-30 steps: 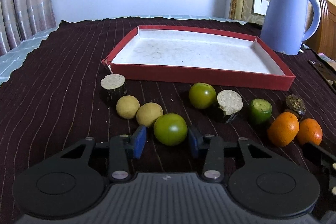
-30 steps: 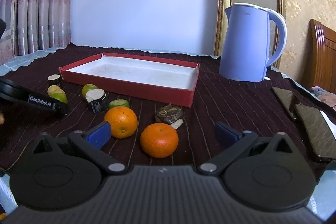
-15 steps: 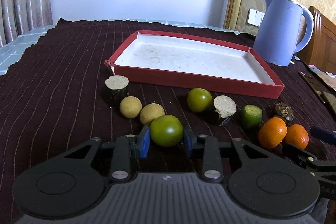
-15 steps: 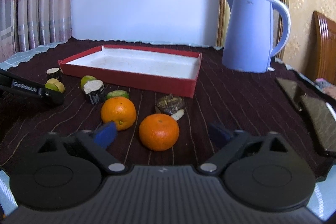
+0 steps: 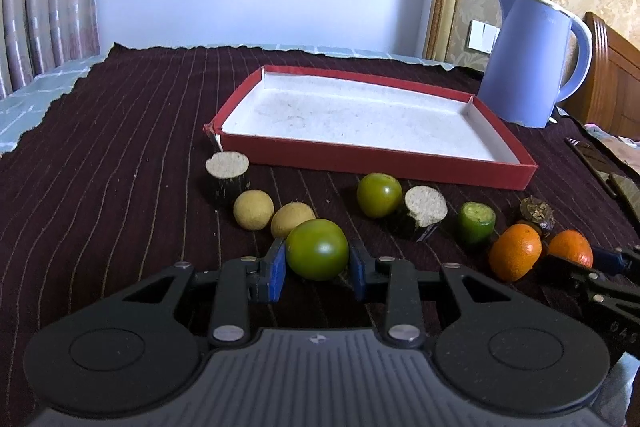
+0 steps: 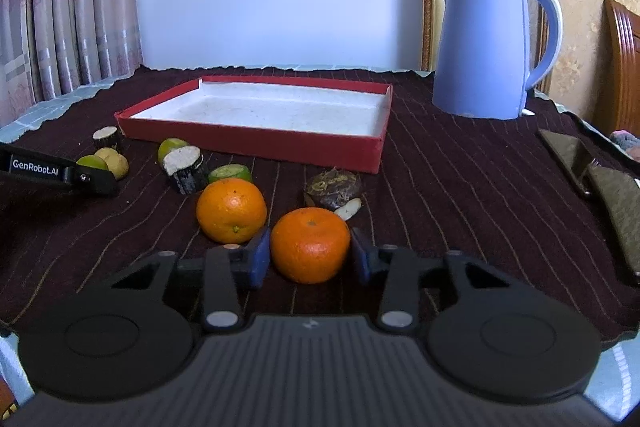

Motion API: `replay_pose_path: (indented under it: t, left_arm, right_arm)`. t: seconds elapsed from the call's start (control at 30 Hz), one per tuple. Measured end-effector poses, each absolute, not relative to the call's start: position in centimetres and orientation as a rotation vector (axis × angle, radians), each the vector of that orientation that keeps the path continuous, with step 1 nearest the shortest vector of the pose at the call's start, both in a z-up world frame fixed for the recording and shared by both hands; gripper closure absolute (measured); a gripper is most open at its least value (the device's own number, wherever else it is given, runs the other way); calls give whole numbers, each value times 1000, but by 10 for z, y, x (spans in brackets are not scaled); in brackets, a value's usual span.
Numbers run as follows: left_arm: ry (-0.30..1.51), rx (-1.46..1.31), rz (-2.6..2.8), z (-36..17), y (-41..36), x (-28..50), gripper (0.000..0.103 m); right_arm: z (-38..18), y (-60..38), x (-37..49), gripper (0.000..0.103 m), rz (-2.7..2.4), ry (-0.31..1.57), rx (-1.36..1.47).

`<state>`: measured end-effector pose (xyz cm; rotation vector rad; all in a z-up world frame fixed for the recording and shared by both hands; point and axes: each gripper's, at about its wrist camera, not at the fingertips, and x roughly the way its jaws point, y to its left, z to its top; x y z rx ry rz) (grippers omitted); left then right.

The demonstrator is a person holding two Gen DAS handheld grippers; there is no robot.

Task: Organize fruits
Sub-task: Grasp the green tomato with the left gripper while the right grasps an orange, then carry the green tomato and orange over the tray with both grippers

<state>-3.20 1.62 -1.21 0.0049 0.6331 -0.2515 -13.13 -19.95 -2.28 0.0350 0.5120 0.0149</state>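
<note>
Both grippers are clamped now: left gripper (image 5: 318, 269) already pinches a green fruit (image 5: 317, 254), right gripper (image 6: 308, 257) just closed onto an orange (image 6: 310, 244). Both fruits sit just short of the empty red tray (image 6: 256, 141), so lifting them in looks next.

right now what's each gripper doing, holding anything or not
Left gripper: shut on the green fruit.
Right gripper: its jaws have just been closing and the pads now sit against the orange; shut on it.
</note>
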Motion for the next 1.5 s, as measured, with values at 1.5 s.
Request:
replay_pose_path:
  t: [1.5]
  left_arm:
    - [589,131,-222,17,-21,20,71]
  right_arm:
    - [29,-183,-65,64,21,403,9]
